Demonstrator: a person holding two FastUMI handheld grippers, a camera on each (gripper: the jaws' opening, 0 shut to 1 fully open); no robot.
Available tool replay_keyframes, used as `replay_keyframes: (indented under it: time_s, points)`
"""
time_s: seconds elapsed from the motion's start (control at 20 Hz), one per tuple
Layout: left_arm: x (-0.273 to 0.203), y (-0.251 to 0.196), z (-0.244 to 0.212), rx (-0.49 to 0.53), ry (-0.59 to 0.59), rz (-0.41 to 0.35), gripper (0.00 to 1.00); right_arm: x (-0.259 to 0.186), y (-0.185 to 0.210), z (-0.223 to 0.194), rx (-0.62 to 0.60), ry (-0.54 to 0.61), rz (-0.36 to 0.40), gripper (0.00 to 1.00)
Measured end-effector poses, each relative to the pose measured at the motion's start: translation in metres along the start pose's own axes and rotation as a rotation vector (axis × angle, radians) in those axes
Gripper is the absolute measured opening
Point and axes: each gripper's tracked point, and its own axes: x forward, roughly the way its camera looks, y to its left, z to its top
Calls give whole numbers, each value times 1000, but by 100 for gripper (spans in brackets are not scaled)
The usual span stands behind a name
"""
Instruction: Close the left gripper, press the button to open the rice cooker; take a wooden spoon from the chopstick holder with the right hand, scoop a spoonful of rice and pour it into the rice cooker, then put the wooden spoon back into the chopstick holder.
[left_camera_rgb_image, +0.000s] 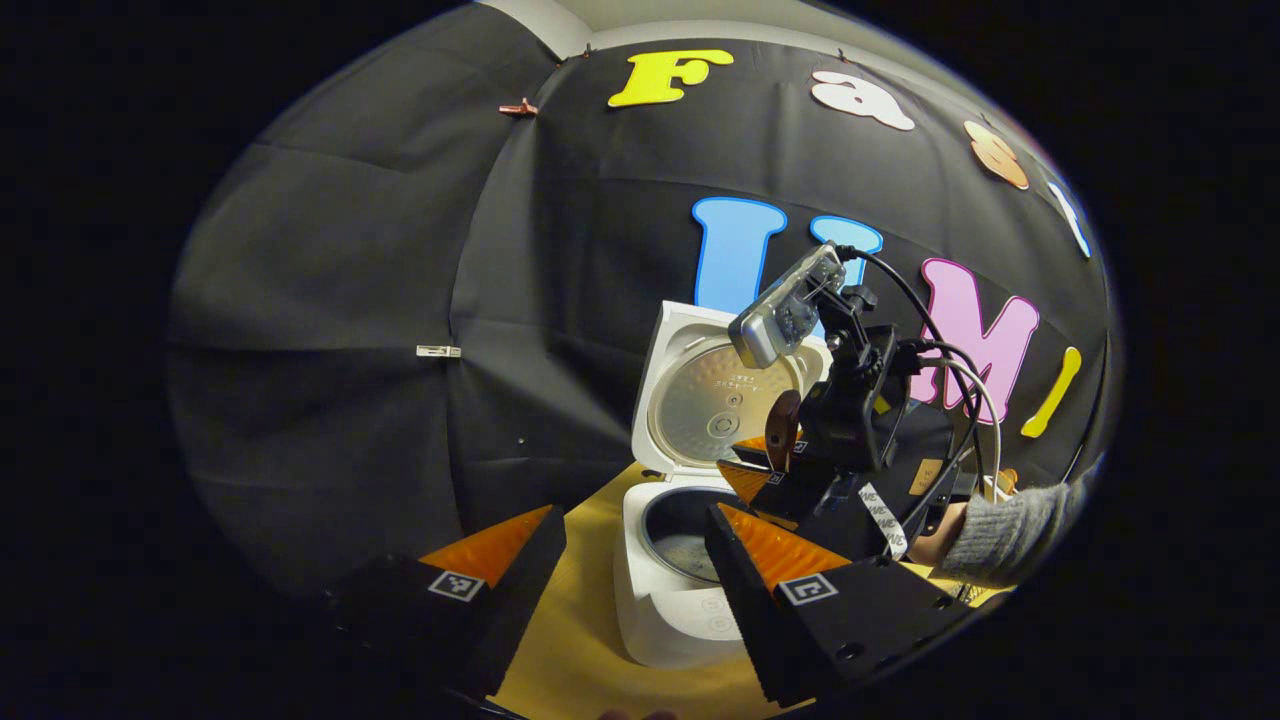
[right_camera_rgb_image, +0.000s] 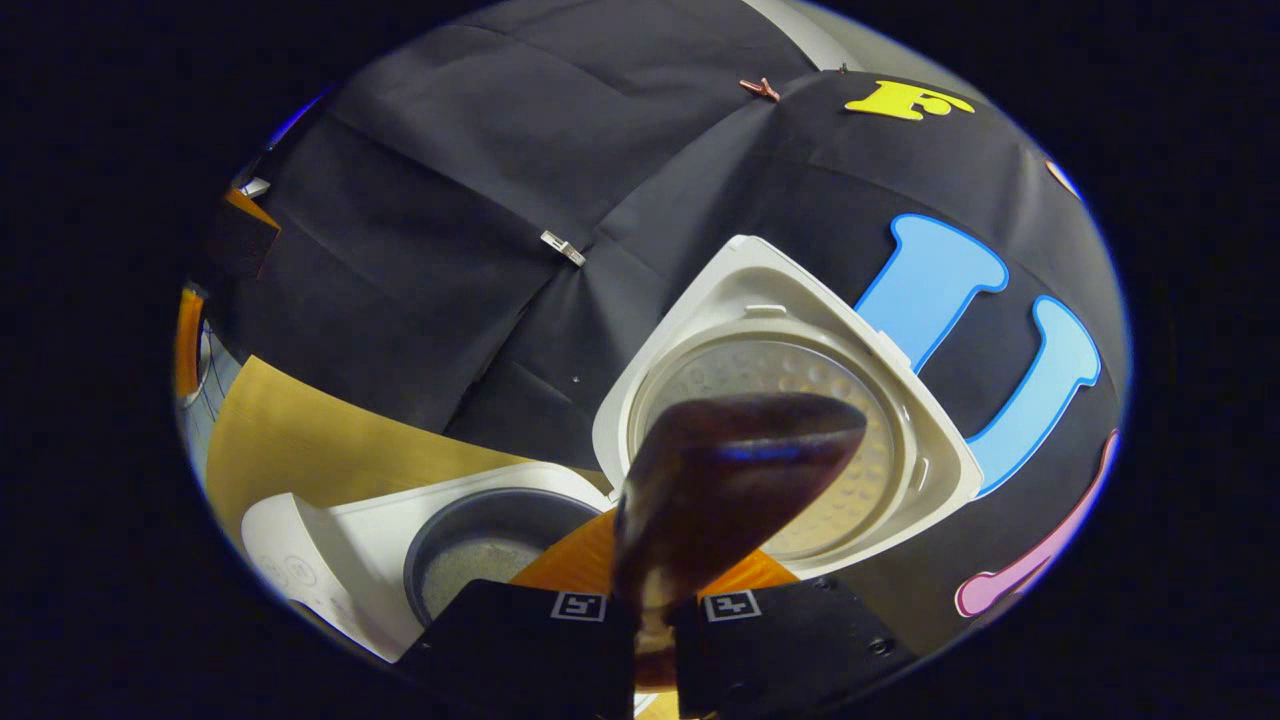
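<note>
The white rice cooker (left_camera_rgb_image: 665, 610) stands on the wooden table with its lid (left_camera_rgb_image: 700, 395) swung up. Pale grains lie at the bottom of its dark inner pot (right_camera_rgb_image: 480, 555). My right gripper (right_camera_rgb_image: 655, 620) is shut on the handle of a dark wooden spoon (right_camera_rgb_image: 730, 475), whose bowl points up in front of the open lid (right_camera_rgb_image: 800, 330). In the left gripper view the right gripper (left_camera_rgb_image: 765, 455) hovers over the pot's right rim, holding the spoon (left_camera_rgb_image: 782, 430) upright. My left gripper (left_camera_rgb_image: 635, 560) stands open in front of the cooker, with nothing between its fingers.
A hand in a grey sleeve (left_camera_rgb_image: 1010, 530) holds the right gripper, with cables looping above it. The wooden tabletop (right_camera_rgb_image: 300, 440) stretches to the left of the cooker. Black cloth walls stand close behind the lid. A black and orange object (right_camera_rgb_image: 235, 225) shows at the far left edge.
</note>
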Motion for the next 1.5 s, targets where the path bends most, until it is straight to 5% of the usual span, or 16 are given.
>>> replay_keyframes:
  time_s: [0.15, 0.45, 0.75, 1.1, 1.5]
  points:
    - [2, -2, 0, 4, 2, 3, 91, 4, -1, -10, 187, 47, 38, 20]
    - [4, -6, 2, 15, 3, 3, 91, -1, -37, -25, 933, 83, 52, 21]
    - [7, -23, 12, 34, -11, -30, 91, -27, -82, -32, 1430, 12, 42, 20]
    - [14, -67, 28, 77, -30, -125, 91, -122, -168, -67, 1521, -125, -126, 20]
    - [27, -132, 36, 124, -37, -255, 91, -290, -267, -194, 1494, -155, -512, 20]
